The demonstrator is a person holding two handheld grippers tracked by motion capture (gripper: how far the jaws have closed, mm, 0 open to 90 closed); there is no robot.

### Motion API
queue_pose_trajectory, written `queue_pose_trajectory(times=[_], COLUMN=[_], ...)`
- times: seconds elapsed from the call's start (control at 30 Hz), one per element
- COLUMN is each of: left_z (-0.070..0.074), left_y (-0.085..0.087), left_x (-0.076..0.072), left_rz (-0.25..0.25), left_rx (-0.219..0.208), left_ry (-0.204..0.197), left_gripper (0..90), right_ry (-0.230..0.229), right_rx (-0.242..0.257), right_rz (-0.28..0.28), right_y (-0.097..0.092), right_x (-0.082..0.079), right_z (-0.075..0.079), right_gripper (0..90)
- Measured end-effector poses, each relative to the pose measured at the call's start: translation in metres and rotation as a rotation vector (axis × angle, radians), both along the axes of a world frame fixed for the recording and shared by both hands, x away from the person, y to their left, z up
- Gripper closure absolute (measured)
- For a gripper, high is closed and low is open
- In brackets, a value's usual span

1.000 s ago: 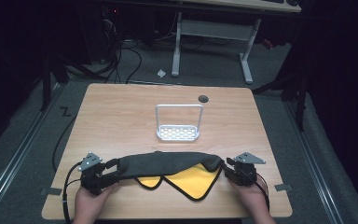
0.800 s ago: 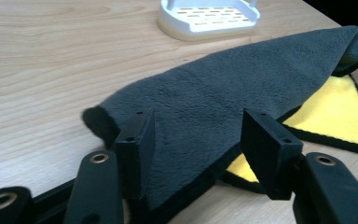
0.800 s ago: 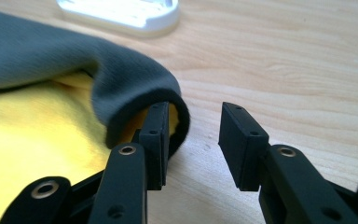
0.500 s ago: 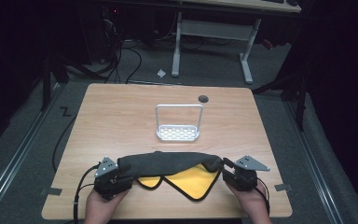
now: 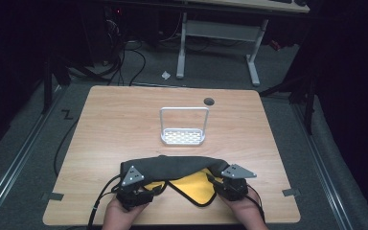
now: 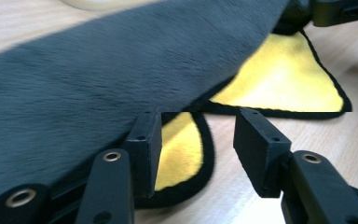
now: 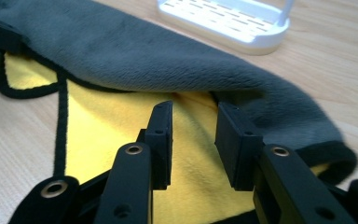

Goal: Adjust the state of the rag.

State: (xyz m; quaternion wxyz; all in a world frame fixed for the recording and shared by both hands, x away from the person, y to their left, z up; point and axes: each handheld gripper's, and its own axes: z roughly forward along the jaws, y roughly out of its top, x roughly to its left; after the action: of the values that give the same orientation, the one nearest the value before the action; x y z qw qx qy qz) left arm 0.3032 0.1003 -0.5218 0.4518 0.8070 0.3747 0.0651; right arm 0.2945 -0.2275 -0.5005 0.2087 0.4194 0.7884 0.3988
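Observation:
A cloth, grey (image 5: 177,165) on one side and yellow (image 5: 194,184) on the other with black edging, lies folded near the table's front edge. My left gripper (image 5: 141,189) is at its left end, open, its jaws (image 6: 198,135) just in front of the grey fold (image 6: 98,70) with bare wood between them. My right gripper (image 5: 220,184) is at the right end, also open. Its jaws (image 7: 196,126) hover over the yellow face, under the lip of the grey layer (image 7: 144,56). Nothing is gripped by either.
A small white rack (image 5: 183,136) with a wire hoop stands at mid-table behind the cloth, close past the grey fold (image 7: 228,21). A dark cable hole (image 5: 209,101) sits near the far edge. Table legs and cables lie on the floor beyond.
Both grippers have moved inward toward each other along the front edge, and the cloth between them has bunched shorter.

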Motion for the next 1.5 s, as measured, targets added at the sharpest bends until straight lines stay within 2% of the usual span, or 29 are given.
queue_pose_trajectory(times=[0.17,0.23,0.27,0.43,0.47,0.53,0.6,0.67,0.7,0.9,1.17,1.27,1.5], left_z=[-0.005,-0.006,-0.009,-0.01,-0.01,-0.01,-0.01,-0.009,-0.009,-0.008,-0.006,-0.006,-0.005], left_y=[-0.011,-0.013,-0.015,-0.015,-0.015,-0.014,-0.013,-0.013,-0.012,0.0,0.036,0.046,0.056], left_x=[-0.002,-0.002,0.0,0.001,0.001,0.002,0.003,0.003,0.003,0.006,0.01,0.007,0.003], left_rz=[-0.045,-0.044,-0.04,-0.03,-0.027,-0.03,-0.034,-0.035,-0.04,-0.028,0.038,0.042,0.052], left_rx=[0.039,0.048,0.073,0.095,0.1,0.105,0.112,0.114,0.117,0.125,0.115,0.111,0.103], left_ry=[0.008,0.008,0.011,-0.002,-0.006,-0.007,-0.007,-0.007,-0.004,0.006,0.047,0.067,0.08], left_gripper=[53.5,53.8,56.0,68.0,68.0,75.6,78.4,80.4,81.0,82.0,82.8,83.1,83.3], right_ry=[0.047,0.049,0.052,0.08,0.084,0.098,0.108,0.102,0.101,0.105,0.1,0.094,0.099], right_rx=[-0.023,-0.028,-0.04,-0.058,-0.064,-0.076,-0.103,-0.106,-0.118,-0.117,-0.119,-0.126,-0.129], right_rz=[0.025,0.03,0.033,0.039,0.04,0.044,0.044,0.043,0.039,0.023,-0.024,-0.04,-0.096], right_y=[0.007,0.008,0.01,0.012,0.012,0.014,0.017,0.017,0.016,0.011,-0.009,-0.017,-0.038], right_x=[0.002,0.002,0.002,0.005,0.006,0.007,0.008,0.009,0.009,0.009,0.012,0.012,0.015], right_z=[-0.009,-0.01,-0.012,-0.018,-0.019,-0.022,-0.026,-0.026,-0.026,-0.025,-0.026,-0.026,-0.025], right_gripper=[70.0,70.1,71.0,71.9,72.4,73.1,77.4,79.8,84.4,87.9,89.8,90.0,90.0])
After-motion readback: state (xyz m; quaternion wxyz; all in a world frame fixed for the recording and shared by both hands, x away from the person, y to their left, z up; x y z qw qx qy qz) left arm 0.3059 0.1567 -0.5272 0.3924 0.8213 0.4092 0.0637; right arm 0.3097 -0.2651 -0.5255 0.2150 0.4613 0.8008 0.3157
